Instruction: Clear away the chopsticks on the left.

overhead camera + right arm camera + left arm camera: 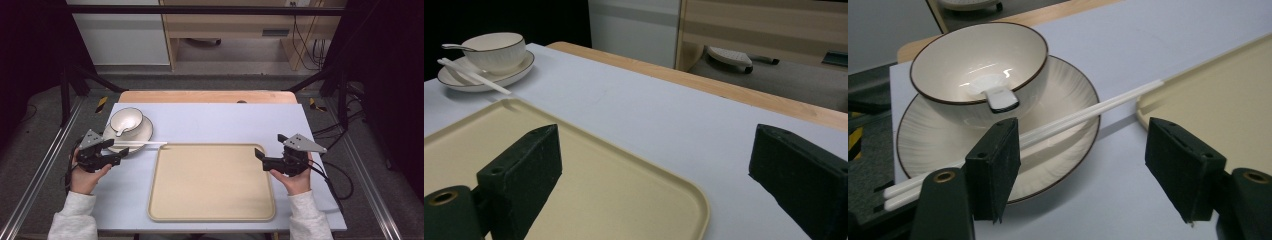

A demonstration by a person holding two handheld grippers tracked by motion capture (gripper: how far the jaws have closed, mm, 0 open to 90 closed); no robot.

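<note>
A cream bowl (126,121) with a white spoon (998,95) in it stands on a ribbed plate (145,132) at the table's left. A pair of white chopsticks (145,144) lies across the plate's near rim, tips toward the beige tray (212,182). My left gripper (117,152) is just in front of the plate, open. In the left gripper view the chopsticks (1098,107) pass behind the left jaw, and nothing lies between the pads. My right gripper (270,146) hovers open over the tray's far right corner (574,175), holding nothing.
A pale blue mat (225,122) covers the wooden table (207,96). Metal frame rails run along both sides. Cabinets and cables stand beyond the far edge. The tray holds nothing.
</note>
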